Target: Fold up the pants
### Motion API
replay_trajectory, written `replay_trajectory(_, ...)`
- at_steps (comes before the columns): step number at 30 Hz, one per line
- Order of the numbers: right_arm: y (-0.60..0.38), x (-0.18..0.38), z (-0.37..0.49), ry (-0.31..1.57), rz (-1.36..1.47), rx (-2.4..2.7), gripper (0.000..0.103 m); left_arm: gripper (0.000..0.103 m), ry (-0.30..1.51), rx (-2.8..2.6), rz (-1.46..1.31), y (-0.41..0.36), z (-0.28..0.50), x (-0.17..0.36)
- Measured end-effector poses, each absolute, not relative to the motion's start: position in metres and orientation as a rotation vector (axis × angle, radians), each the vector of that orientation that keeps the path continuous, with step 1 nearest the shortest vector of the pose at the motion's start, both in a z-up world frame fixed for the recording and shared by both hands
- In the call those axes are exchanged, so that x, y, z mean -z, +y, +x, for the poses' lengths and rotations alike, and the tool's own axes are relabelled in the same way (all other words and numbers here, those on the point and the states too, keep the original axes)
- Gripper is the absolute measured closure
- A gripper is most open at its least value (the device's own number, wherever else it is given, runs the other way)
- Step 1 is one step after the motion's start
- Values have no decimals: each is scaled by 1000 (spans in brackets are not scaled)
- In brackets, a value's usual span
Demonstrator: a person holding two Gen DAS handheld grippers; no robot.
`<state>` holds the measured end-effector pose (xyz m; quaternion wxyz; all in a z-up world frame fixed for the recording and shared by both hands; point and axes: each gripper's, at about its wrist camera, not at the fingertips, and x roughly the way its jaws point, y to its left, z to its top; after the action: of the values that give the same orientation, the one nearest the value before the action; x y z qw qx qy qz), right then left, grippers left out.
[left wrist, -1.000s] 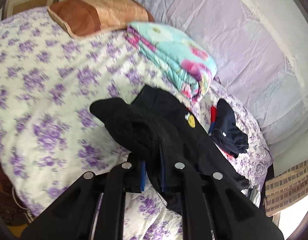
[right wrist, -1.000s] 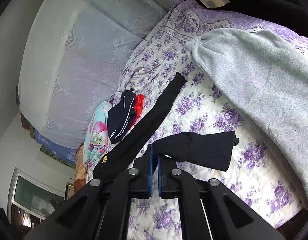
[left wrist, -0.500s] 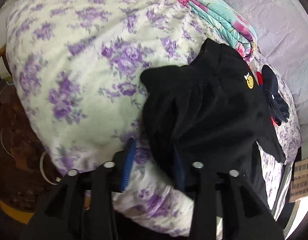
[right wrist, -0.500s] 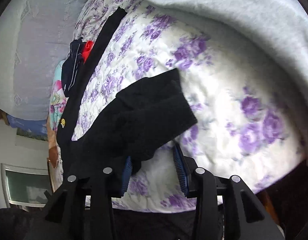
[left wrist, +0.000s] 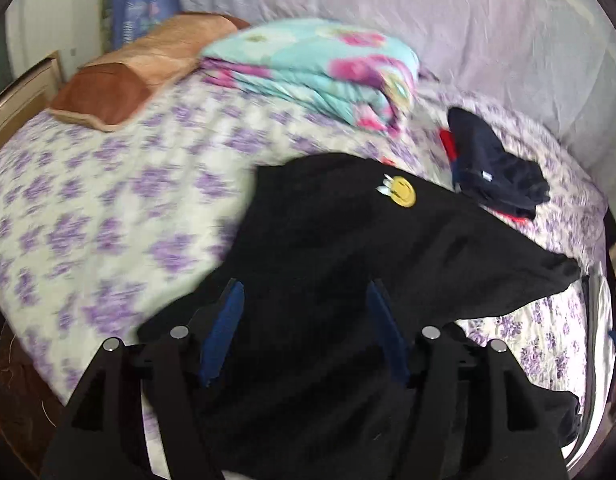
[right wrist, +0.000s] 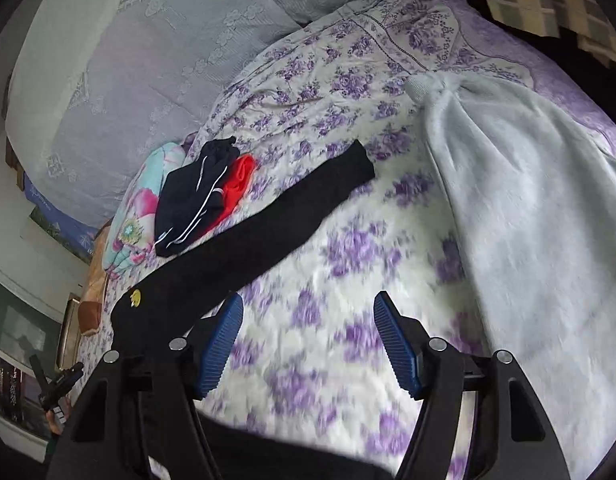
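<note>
Both grippers empty: left gripper (left wrist: 302, 332) and right gripper (right wrist: 308, 344) have just been opening their jaws and now stand released, nothing pinched by the blue pads. Left jaws hover over black cloth, which lies beneath them but is not pressed; right jaws frame only the bare bedspread (right wrist: 339, 280). The black pants (left wrist: 347, 264) lie on the bed, near its front edge, waist end with a yellow smiley patch (left wrist: 401, 191) toward the folded floral quilt (left wrist: 319, 68). Right wrist view: one leg (right wrist: 276, 216) stretches long and straight across the bed toward the grey blanket (right wrist: 527, 220), cuff just short of it. Left wrist view: the near part looks doubled and heaped, edges uneven, some cloth reaching the mattress edge; blur hides detail. Judgement: early stage, possibly one rough lay-over of a leg done; the garment is not yet a compact stack. Left to do: align legs, smooth, fold lengthwise portion toward waist. A dark navy garment (right wrist: 196, 196) with red cloth (right wrist: 234, 192) sits just beside the leg, untouched. Brown pillow (left wrist: 128, 76) well apart.
</note>
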<state>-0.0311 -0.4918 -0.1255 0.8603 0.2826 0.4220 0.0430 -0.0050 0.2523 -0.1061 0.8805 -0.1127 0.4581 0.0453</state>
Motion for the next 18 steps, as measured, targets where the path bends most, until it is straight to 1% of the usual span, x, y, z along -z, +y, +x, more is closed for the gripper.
replay_trajectory(3,-508,156,30,890,684,-82,35,41,1058,-126,-186,219,43,146)
replay_trajectory(7,-518,186,88,909,711,-29,42,38,1175,-297,-50,206,89,202)
replay_trajectory(9,-527,198,108,936,696,31,44,38,1148,-325,-65,208,94,197)
replay_trajectory(12,-536,215,128,953,734,38,45,41,1108,-315,-50,201,93,179)
replay_trajectory(13,-536,220,134,952,755,25,52,41,1099,-311,-37,198,91,176)
replay_trajectory(14,-535,223,139,952,759,4,65,41,1091,-304,-24,195,90,171)
replay_trajectory(15,-532,224,145,973,738,-21,89,40,1086,-300,-14,192,89,169)
replay_trajectory(18,-525,201,145,985,651,-80,91,40,1087,-293,2,185,91,166)
